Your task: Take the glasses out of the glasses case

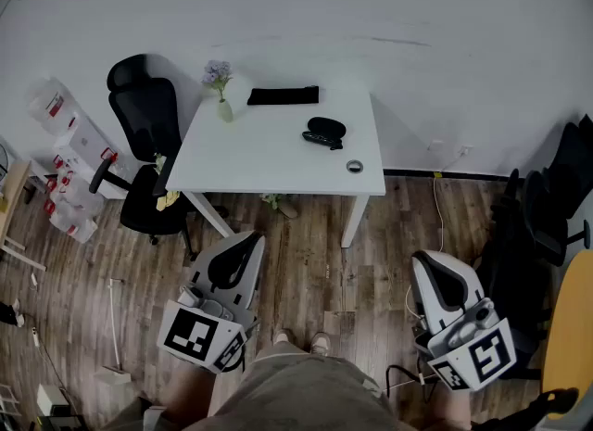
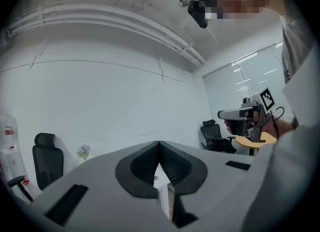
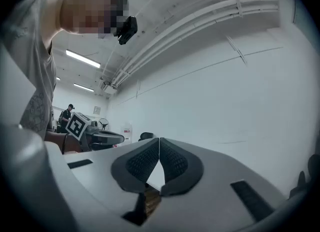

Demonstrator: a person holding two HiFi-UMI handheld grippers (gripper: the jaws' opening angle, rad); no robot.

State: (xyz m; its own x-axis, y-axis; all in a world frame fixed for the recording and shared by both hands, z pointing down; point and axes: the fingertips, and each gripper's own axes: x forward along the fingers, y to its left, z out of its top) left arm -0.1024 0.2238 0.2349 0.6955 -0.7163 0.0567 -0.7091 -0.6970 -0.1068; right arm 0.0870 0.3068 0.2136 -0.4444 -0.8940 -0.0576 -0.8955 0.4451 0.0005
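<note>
The glasses case [image 1: 326, 127] is a small dark oval shell lying toward the right of the white desk [image 1: 259, 156], near its far edge, and something dark sits touching its near side; it is too small to tell whether that is the lid or the glasses. I judge the case to be light and rigid, with a smooth rounded surface that could slide on the desk, so one hand-held gripper should pin the base from the sides while the other deals with the lid. The glasses inside are probably light and fragile, best taken by the bridge or a temple arm and not by the lenses. The left hand-held gripper [image 1: 250, 239] and the right hand-held gripper [image 1: 426, 259] are both held low over the wooden floor in front of the person, well apart from the desk and the case, pointing level toward it. In each gripper view the ribbed pads are pressed together at the tips with nothing between them. Also on the desk are a vase of flowers [image 1: 222, 95], a flat black pouch [image 1: 283, 95] and a small ring [image 1: 355, 167], all apart from the case.
</note>
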